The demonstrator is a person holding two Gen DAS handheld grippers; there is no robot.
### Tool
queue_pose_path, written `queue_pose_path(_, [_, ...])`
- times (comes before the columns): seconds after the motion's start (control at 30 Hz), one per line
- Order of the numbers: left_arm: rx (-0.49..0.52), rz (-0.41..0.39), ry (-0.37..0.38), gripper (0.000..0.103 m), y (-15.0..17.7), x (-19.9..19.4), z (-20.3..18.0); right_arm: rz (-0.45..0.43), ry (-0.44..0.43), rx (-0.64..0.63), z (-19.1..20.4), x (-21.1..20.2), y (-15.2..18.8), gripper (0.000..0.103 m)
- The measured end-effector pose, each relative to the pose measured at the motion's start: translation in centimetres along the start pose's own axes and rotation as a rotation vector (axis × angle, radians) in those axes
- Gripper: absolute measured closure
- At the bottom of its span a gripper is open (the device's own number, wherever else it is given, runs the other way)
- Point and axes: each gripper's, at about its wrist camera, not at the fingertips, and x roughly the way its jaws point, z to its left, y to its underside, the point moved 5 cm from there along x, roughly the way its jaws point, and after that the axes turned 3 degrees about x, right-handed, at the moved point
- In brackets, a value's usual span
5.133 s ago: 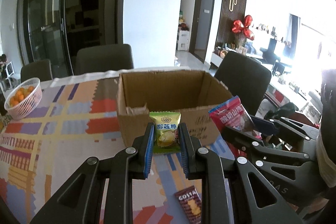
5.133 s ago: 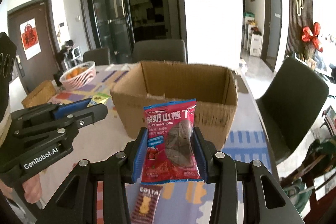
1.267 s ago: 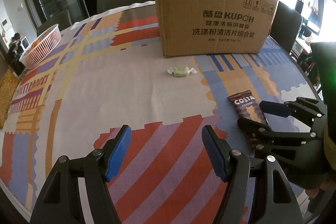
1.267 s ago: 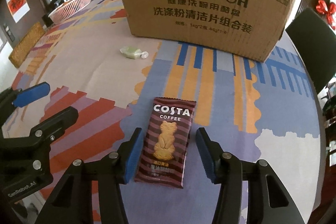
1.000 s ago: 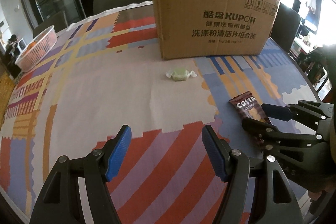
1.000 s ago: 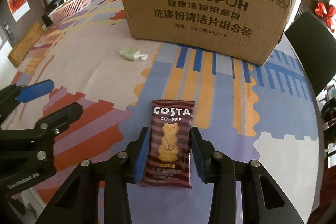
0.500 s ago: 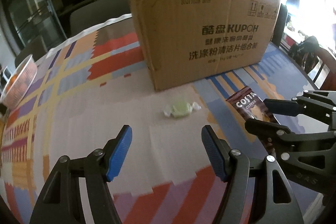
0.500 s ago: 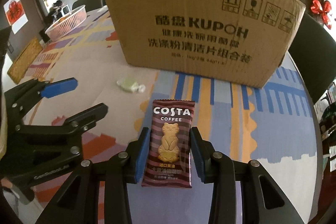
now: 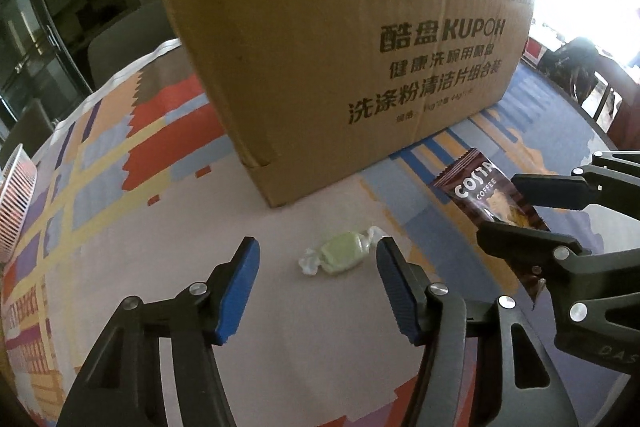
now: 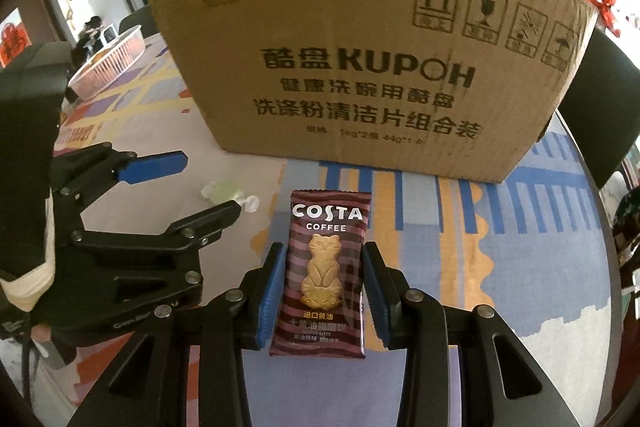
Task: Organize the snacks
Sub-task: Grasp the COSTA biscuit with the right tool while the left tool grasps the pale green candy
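Big cardboard box [image 10: 360,75] sits right in front of both grippers on the patchwork tablecloth [image 9: 120,227]; its printed wall blocks any look inside. A white basket [image 10: 108,63] with something orange in it is way off left. Right gripper [image 10: 324,291] is pinching the Costa cookie packet [image 10: 324,267], long axis pointing toward the box. Left gripper [image 9: 316,287] is spread wide, with the green candy [image 9: 340,257] lying crosswise on the cloth between its tips.

A home dining room.
Patchwork tablecloth [image 9: 120,163] underfoot of a cardboard box [image 10: 360,67]; dining chair [image 9: 132,39] and glass doors [image 9: 36,39] at ten o'clock, fruit basket [image 10: 108,63] nearby.
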Motion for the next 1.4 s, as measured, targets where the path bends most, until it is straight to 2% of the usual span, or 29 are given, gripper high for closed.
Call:
queue_pose_path(0.1, [-0.010, 0.008, 0.018, 0.051, 0.0, 0.5, -0.2, 0.003, 0.001, 0.008, -0.4, 0.1, -0.1, 0.064])
queue_pose_path(0.17, [-0.042, 0.010, 0.042, 0.064, -0.1, 0.6, -0.1, 0.006, -0.002, 0.015, -0.5, 0.3, -0.2, 0.064])
queue_pose_path(0.23, [-0.076, 0.016, 0.069, 0.071, -0.1, 0.6, 0.0, 0.009, -0.008, 0.019, -0.6, 0.4, -0.3, 0.064])
queue_pose_path(0.53, [-0.126, 0.021, 0.070, 0.077, 0.0, 0.2, -0.7, 0.005, -0.015, 0.032, -1.3, 0.5, 0.0, 0.064])
queue_pose_path(0.83, [-0.194, -0.008, 0.050, 0.077, 0.6, -2.3, -1.3, -0.010, -0.031, 0.032, -2.0, -1.0, 0.4, 0.064])
queue_pose_path(1.13, [-0.236, -0.089, 0.037, 0.077, -0.1, -6.2, -1.8, -0.060, -0.051, 0.029, -2.8, -4.1, 0.4, 0.064])
queue_pose_path(1.4, [-0.268, -0.180, 0.037, 0.077, -2.0, -9.9, -1.6, -0.153, -0.052, 0.024, -3.9, -8.3, -0.8, 0.064])
